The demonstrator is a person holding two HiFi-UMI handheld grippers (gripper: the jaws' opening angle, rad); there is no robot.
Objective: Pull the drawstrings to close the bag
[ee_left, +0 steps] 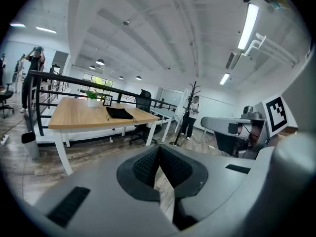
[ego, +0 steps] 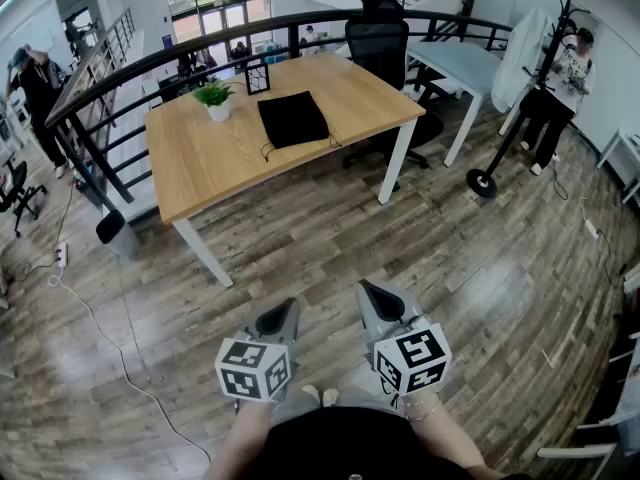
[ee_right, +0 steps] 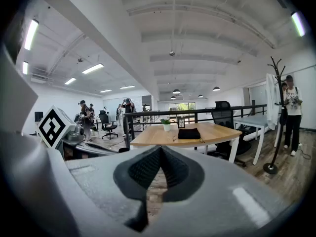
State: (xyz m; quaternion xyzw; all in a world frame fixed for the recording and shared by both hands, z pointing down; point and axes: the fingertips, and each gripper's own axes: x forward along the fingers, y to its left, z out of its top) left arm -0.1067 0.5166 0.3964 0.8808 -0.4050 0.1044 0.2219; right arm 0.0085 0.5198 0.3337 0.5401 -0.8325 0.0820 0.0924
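Note:
A black drawstring bag (ego: 292, 118) lies flat on a wooden table (ego: 200, 158) across the room, its cords trailing off the near edge. The left gripper view shows the bag (ee_left: 119, 113) far off, and so does the right gripper view, where the bag (ee_right: 189, 133) sits on the tabletop. Both grippers hang low in front of me, well short of the table. My left gripper (ego: 288, 311) is shut with nothing between its tips. My right gripper (ego: 369, 291) is shut and empty too.
A small potted plant (ego: 214, 98) and a framed picture (ego: 258, 77) stand behind the bag. A black office chair (ego: 381, 43) is at the table's far right, a coat stand (ego: 540, 78) and a person (ego: 560, 93) further right. A black railing (ego: 120, 78) runs behind.

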